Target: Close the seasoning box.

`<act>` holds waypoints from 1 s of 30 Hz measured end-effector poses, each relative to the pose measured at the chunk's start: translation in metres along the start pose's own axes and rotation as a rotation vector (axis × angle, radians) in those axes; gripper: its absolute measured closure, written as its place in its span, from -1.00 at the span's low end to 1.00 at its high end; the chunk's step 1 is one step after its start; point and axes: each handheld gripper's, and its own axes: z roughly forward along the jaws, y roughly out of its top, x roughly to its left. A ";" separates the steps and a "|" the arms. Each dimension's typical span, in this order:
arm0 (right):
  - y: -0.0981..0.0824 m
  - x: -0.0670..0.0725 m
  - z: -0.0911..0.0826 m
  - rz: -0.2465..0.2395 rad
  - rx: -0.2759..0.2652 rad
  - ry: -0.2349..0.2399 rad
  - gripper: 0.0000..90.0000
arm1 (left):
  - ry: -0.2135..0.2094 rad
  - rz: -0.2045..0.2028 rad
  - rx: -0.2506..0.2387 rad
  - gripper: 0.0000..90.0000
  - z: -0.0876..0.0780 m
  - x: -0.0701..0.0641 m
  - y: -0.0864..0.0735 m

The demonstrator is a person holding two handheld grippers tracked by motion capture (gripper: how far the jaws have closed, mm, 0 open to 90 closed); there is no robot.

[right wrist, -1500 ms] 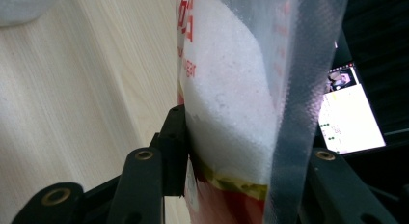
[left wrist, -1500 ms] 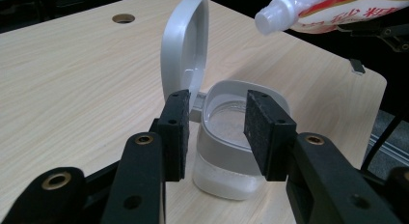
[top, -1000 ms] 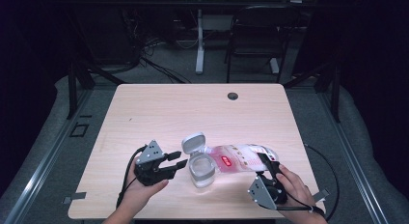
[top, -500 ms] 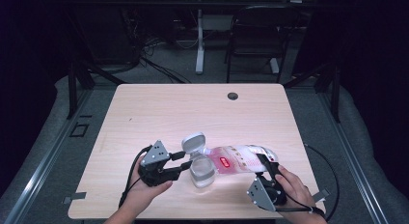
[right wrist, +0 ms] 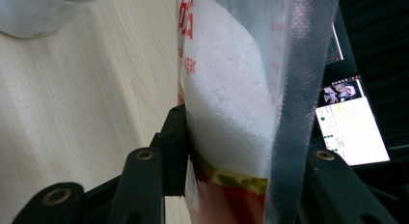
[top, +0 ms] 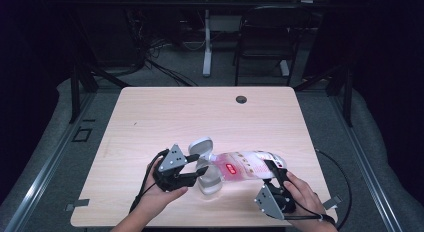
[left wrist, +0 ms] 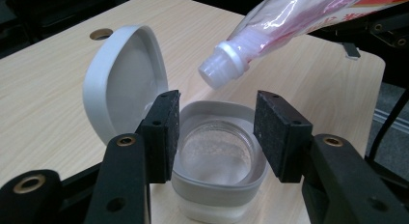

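A small clear jar (top: 210, 181) stands near the table's front edge, its hinged white lid (top: 201, 147) tipped back. My left gripper (top: 200, 165) reaches in from the left. Its jaws have just been opening and now stand on either side of the jar (left wrist: 219, 154) without pressing on it. A clear pouch (top: 246, 166) with red print, holding white granules, lies tilted with its white spout (left wrist: 223, 65) hanging just above the jar's mouth. My right gripper (top: 276, 173) is shut on the pouch's rear end (right wrist: 226, 89), the pads squeezing the film.
The wooden table (top: 165, 117) has a round cable hole (top: 241, 99) at the back. A chair (top: 262, 37) and a desk leg (top: 206, 47) stand beyond it on the dark floor. A lit screen (right wrist: 352, 132) shows past the pouch.
My left gripper has slid right toward the jar, and its jaws have spread to either side of it. The pouch and my right gripper have stayed put.
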 end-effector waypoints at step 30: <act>0.005 0.002 0.003 0.000 0.002 0.022 0.29 | 0.037 0.090 0.012 0.03 0.011 -0.011 0.019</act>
